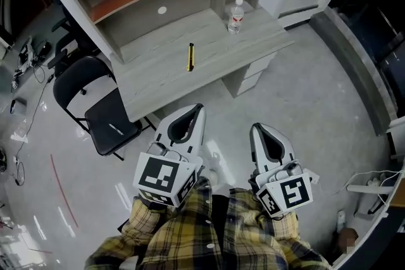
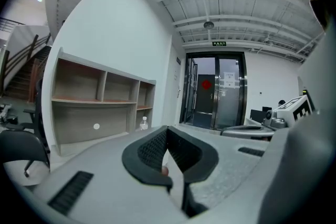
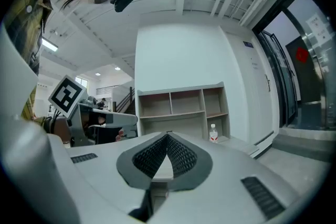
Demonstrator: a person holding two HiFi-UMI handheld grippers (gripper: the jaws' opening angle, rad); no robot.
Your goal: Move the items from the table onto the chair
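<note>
left gripper [image 1: 197, 109]: ribbed pads closed, empty
right gripper [image 1: 257, 129]: closed, empty
wood-grain desk [image 1: 158, 80]: clear plastic bottle [image 1: 235, 14], slim yellow stick [image 1: 190, 57]

left gripper [image 1: 199, 109], right gripper [image 1: 257, 128], jaws together, empty

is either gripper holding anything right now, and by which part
Nothing is held: the left gripper and right gripper are shut and empty. The clear plastic bottle and yellow-and-black tool rest on the grey desk.
</note>
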